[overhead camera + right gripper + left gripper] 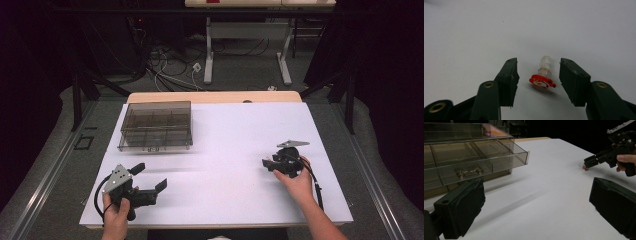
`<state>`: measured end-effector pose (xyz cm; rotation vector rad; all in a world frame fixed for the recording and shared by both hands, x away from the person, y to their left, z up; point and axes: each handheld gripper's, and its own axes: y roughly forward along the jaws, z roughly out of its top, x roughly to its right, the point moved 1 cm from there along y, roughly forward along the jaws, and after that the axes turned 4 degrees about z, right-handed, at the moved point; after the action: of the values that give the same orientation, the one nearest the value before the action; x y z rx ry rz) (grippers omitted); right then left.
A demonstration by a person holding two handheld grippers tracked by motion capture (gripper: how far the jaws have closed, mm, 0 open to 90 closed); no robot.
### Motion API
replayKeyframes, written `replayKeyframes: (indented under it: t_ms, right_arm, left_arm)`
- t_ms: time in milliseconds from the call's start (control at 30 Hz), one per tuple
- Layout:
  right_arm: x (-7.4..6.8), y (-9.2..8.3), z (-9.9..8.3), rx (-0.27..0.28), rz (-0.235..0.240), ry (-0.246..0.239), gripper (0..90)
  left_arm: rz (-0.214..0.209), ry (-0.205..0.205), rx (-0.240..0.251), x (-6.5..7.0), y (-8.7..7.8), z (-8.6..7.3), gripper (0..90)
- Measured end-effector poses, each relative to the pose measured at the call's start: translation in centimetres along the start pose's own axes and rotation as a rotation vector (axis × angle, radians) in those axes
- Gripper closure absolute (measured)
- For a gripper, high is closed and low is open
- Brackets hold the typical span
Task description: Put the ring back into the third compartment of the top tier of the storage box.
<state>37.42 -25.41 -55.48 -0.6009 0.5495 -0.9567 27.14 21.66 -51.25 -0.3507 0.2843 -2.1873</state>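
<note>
Right claw (539, 82) is straddling the little red toy ring (542, 79) mid-frame, half open and gripping nothing, lining up a grab, while the left claw (534, 205) is idling wide open and empty.

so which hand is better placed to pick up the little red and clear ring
The right. Its claw already straddles the ring, jaws either side but not yet touching it. The left claw sits open, well away, near the table's front left.

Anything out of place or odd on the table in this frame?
Only one thing: a small toy ring with a red top lies tipped on its side on the white table, between the right gripper jaws, not yet pinched. The organizer box sits square.
</note>
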Motion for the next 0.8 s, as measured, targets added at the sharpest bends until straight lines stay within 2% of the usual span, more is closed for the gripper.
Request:
replayKeyframes:
  t_ms: [267, 500, 800]
  right_arm:
    - [0.04, 0.42, -0.17, -0.012, 0.002, -0.001, 52.4]
    - [-0.2, 0.83, -0.33, -0.033, -0.001, -0.026, 55.8]
    - [-0.24, 0.82, -0.36, -0.03, -0.012, -0.043, 65.0]
  left_arm:
    - [0.005, 0.0, 0.001, -0.17, -0.1, -0.03, 0.5]
    - [0.006, -0.01, 0.005, -0.23, -0.17, -0.07, 0.5]
    - [0.008, -0.008, 0.004, -0.38, -0.22, -0.08, 0.5]
